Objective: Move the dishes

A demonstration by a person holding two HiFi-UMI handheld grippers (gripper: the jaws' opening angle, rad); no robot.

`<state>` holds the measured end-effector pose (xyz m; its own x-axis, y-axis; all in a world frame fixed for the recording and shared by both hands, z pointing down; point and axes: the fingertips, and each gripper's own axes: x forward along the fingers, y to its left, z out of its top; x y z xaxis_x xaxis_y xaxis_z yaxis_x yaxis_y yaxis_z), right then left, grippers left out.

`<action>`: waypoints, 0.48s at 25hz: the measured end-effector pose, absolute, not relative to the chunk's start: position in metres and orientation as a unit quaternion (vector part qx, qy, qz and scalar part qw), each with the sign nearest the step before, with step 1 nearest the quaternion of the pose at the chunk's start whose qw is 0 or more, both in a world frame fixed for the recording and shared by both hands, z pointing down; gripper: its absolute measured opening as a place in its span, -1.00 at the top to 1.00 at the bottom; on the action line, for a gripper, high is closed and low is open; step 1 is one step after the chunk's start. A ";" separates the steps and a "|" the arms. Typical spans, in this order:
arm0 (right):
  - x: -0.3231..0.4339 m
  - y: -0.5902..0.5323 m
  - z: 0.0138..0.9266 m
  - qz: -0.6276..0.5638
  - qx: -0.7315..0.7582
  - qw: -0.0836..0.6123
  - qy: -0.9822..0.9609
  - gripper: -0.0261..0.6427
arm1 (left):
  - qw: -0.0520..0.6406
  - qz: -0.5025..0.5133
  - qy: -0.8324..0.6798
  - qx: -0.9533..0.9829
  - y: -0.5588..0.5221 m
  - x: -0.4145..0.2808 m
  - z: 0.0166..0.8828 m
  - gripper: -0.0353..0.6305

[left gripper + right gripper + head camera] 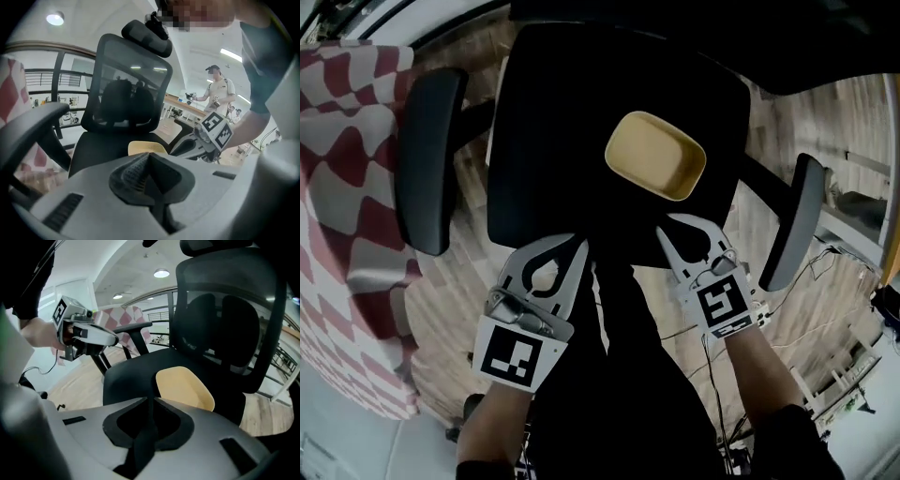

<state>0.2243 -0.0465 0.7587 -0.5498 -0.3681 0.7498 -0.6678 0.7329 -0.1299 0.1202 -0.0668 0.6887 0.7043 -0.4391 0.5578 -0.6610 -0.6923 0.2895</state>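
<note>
My left gripper (pixel 567 249) and right gripper (pixel 671 231) had jaws together, empty; unopened, they risked shoving the yellow dish (pixel 655 156) off the chair seat (pixel 548 131).

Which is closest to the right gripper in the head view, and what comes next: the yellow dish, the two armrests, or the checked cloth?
1. The yellow dish, on the seat just ahead of the right gripper.
2. The right-hand armrest, off to that gripper's right.
3. The left-hand armrest, across the seat.
4. The checked cloth, at the far left edge.
</note>
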 end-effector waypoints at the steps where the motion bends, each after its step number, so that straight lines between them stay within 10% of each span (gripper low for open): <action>1: 0.227 -0.053 0.768 0.203 0.314 0.366 -0.852 0.83 | 0.247 0.228 -0.311 0.889 -0.069 0.123 0.701 0.89; 12: 0.243 -0.064 0.815 0.137 0.280 0.512 -0.801 0.56 | 0.215 0.246 -0.298 0.897 -0.072 0.148 0.714 0.89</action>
<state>0.2434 -0.0641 0.8149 -0.3197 -0.3080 0.8961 -0.5882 0.8059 0.0672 0.1476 -0.0720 0.7136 0.7020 -0.4281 0.5691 -0.6396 -0.7304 0.2396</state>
